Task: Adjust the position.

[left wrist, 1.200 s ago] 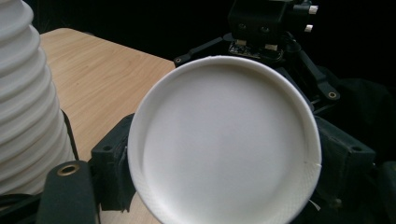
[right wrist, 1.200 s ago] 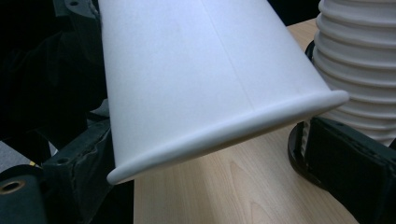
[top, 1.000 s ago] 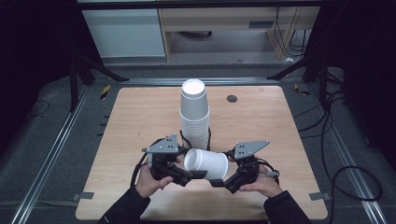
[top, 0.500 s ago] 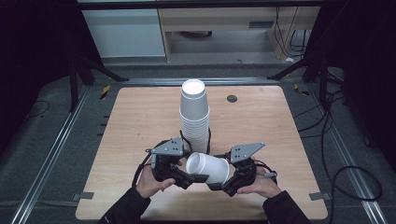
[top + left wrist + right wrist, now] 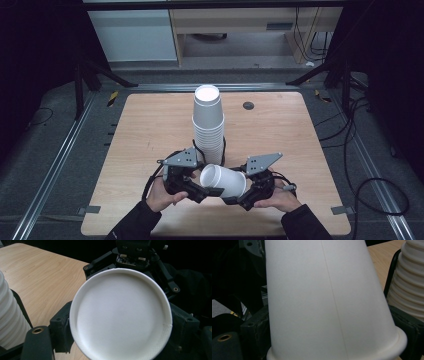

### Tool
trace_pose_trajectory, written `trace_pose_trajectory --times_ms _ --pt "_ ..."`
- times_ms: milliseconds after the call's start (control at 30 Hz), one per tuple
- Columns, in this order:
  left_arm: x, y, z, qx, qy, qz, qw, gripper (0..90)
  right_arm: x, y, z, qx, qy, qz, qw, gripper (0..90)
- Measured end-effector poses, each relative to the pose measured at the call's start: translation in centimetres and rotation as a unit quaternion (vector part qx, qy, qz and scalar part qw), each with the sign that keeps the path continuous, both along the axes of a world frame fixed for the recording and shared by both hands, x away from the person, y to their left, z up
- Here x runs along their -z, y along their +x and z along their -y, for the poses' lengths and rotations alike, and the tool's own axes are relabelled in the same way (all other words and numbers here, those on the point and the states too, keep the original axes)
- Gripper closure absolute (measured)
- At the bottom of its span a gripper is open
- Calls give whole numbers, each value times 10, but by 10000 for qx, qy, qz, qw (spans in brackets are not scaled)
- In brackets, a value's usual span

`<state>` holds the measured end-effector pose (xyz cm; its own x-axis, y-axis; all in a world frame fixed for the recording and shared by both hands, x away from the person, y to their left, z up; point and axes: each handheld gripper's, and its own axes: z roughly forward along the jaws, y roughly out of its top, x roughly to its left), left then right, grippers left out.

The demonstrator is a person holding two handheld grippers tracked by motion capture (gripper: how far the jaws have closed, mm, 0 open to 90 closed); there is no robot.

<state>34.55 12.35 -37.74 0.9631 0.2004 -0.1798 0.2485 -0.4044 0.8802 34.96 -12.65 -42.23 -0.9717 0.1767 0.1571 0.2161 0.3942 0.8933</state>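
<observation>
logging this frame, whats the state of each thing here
loose cup: on its side, held off the table between both grippers, mouth toward the left gripper
cup stack: upright, nested, standing on the table just behind the loose cup
left gripper: at the cup's mouth end; grip unclear
right gripper: jaws on either side of the cup, near its rim; grip unclear
table: bare wood, small dark disc at the back

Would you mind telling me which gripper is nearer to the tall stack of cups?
Left. The left gripper sits just beside the foot of the cup stack, toward the person; the right gripper is farther off, beyond the single cup.
</observation>
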Motion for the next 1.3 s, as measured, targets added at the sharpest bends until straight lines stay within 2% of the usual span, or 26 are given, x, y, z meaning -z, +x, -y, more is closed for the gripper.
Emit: trace_pose_trajectory --times_ms 300,567,967,1200,1300 --pt "1 1 1 6 1 -41 10000 213 0 0 1 -23 -29 -21 10000 97" --pt "-1 0 0 -29 66 18 10000 198 0 1 3 -32 -56 -85 9999 98" --pt "-9 1 -11 -115 -111 22 9999 173 -2 2 7 -4 -51 -72 10000 99" --pt "-14 2 -19 -192 -97 78 9997 159 -4 3 13 59 -36 -27 10000 99" --pt "-14 3 -23 -267 14 135 9996 152 -5 4 14 104 -120 7 9999 99"
